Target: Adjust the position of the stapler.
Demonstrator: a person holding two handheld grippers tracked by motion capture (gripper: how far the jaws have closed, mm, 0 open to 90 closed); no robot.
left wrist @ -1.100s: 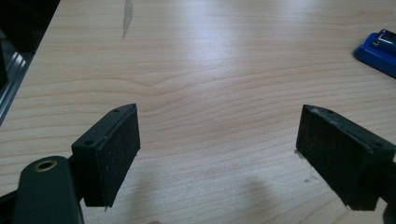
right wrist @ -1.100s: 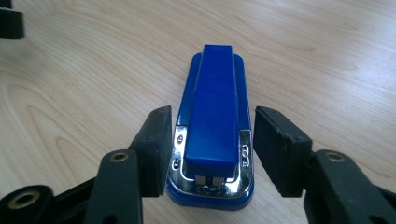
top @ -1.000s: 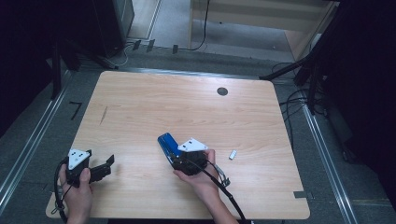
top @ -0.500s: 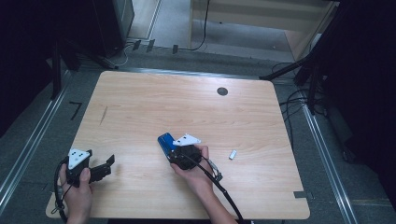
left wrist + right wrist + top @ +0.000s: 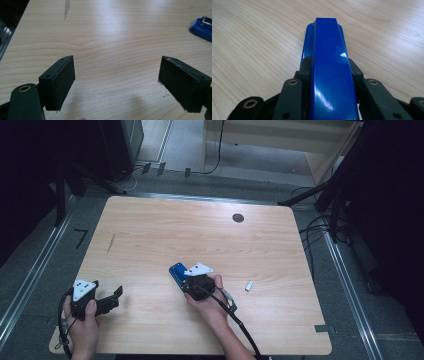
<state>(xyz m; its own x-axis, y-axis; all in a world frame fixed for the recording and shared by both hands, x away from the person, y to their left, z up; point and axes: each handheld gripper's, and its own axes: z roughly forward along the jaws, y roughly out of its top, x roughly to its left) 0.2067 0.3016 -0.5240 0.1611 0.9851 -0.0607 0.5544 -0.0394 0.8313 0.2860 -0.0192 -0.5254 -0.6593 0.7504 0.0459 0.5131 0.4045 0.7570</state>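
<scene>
Left tool [image 5: 112, 299] agape — right tool [image 5: 186, 281] clamped

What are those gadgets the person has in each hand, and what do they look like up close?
Each is a black hand-held gripper with two jaws: the left hand-held gripper and the right hand-held gripper. The pads are flat, rectangular and dark, on bolted black arms. A pale three-cornered plate tops each, and a black cable trails back. The forearms are bare.

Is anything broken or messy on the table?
Nothing looks broken or spilled. The right hand-held gripper clamps a blue stapler tidily. Only a grey streak marks the table, and a small white piece lies loose.
</scene>
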